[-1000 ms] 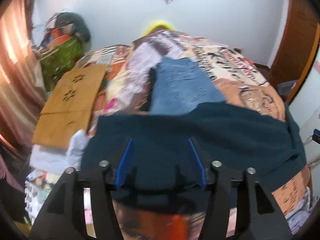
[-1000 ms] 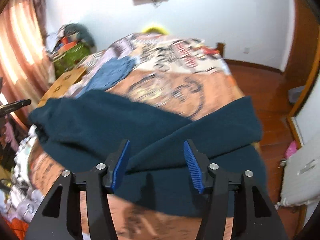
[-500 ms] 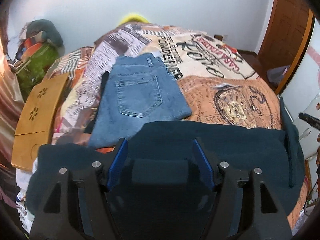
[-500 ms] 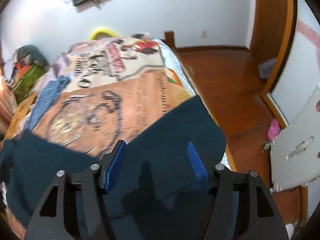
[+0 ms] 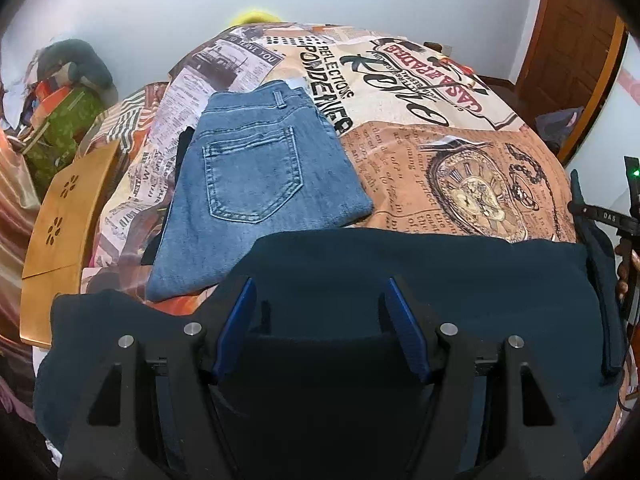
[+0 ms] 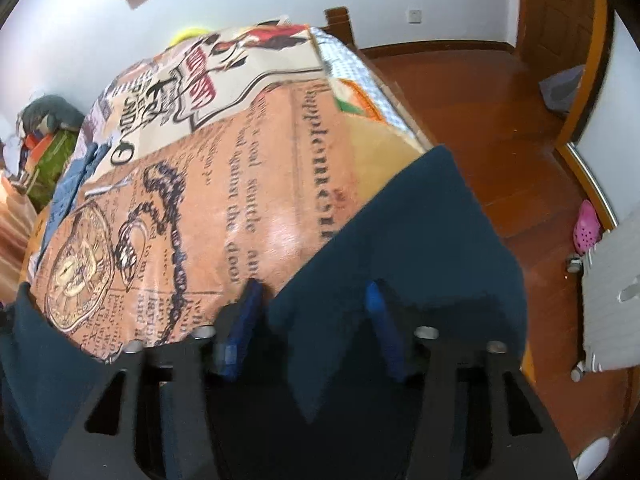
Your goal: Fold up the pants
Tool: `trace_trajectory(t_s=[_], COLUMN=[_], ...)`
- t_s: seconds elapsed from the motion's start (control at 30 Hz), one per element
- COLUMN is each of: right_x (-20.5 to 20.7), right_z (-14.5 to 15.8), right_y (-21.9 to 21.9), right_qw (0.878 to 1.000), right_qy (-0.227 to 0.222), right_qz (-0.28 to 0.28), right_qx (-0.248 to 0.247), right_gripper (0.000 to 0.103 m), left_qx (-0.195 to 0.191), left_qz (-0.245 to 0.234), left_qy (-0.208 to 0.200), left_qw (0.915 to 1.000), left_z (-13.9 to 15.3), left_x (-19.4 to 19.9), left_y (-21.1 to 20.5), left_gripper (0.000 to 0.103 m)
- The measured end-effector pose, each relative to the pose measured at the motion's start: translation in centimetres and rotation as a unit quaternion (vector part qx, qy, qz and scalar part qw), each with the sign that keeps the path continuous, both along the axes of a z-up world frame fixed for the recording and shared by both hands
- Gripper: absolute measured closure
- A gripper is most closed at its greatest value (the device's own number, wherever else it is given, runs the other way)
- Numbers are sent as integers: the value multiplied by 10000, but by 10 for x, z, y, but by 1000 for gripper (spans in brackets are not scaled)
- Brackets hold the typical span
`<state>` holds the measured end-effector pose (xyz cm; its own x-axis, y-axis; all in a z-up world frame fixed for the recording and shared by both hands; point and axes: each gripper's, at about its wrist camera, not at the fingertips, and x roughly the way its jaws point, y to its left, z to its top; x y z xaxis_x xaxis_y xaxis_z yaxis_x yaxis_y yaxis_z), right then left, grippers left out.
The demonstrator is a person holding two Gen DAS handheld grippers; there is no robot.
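Note:
Dark teal pants (image 5: 420, 280) lie spread across the near part of the bed; their right end (image 6: 420, 248) hangs over the bed's edge. My left gripper (image 5: 320, 292) hovers low over the pants' left half, open, with flat cloth under and between its blue pads (image 5: 236, 320). My right gripper (image 6: 313, 292) straddles the upper edge of the pants near their right end. Its jaws are closing with a strip of cloth between them, and the left pad (image 6: 244, 320) still stands clear of the cloth. At the right rim of the left wrist view, part of the right gripper's body (image 5: 628, 216) shows.
Folded blue jeans (image 5: 256, 184) lie on the printed bedspread (image 5: 460, 152) just beyond the pants. A wooden board (image 5: 68, 216) and a clothes pile (image 5: 60, 120) sit at the left. Right of the bed are wooden floor (image 6: 500, 120), a pink shoe (image 6: 586, 232) and a white heater (image 6: 612, 300).
Both grippers came down closer to the pants. The left one shifted toward the jeans. The right one swung to the pants' right end at the bed's edge, and its jaws narrowed.

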<state>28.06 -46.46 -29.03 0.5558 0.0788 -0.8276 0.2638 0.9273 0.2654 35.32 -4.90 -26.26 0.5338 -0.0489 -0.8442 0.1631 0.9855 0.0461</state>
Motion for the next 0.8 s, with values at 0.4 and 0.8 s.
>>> trace_trajectory(t_s=[0.4,0.8], right_x=[-63,-155], right_z=[61,85], right_y=[-21,-39], right_qw=[9976,9948], right_qy=[-612,-780], right_qz=[-224,-564], right_qx=[-240,-331], right_gripper=[94,94], left_qx=[-16,-41], left_qz=[-322,-741], left_qy=[-47,148], left_qw=[9995,9971], left_z=[28,19], left_x=[-41,-96], left_y=[-23,-61], left_gripper=[34,33])
